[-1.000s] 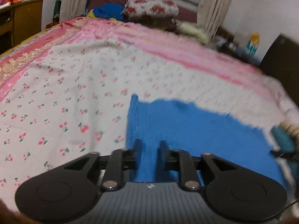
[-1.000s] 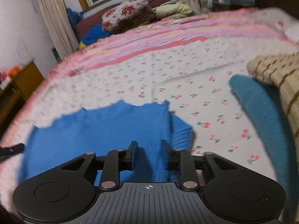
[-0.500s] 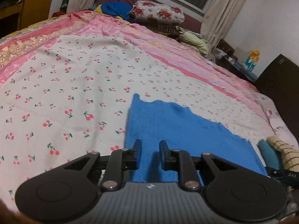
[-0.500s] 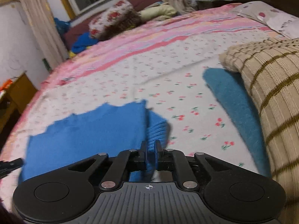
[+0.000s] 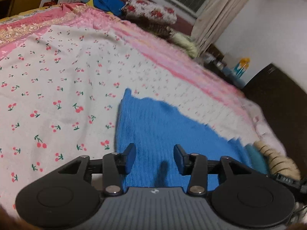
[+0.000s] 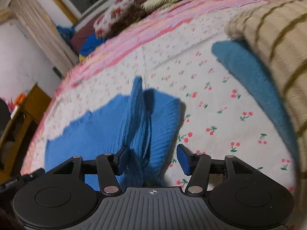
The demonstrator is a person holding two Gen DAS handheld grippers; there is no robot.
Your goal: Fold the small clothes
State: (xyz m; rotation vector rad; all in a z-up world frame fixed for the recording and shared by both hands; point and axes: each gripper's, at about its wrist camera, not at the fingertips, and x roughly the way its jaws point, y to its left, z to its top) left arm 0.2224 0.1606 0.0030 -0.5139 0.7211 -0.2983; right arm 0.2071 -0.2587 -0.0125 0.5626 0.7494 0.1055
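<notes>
The blue sweater (image 5: pixel 165 134) is being left lying on the cherry-print bedsheet (image 5: pixel 57 88). The jaws of the left gripper (image 5: pixel 154 158) and right gripper (image 6: pixel 152 158) have just been opening and are being held wide, pressing nothing, though a raised fold is standing between the right one's.

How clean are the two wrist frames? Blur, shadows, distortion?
Left wrist: far bedspread and sweater edge smeared by motion blur; gripper sharp, casting a dark shadow on the knit. Right wrist: blur at left and right rims, striped knit streaked; sweater fold shadows the sheet. Both: strong fisheye bend, dim warm indoor light, no glare.
</notes>
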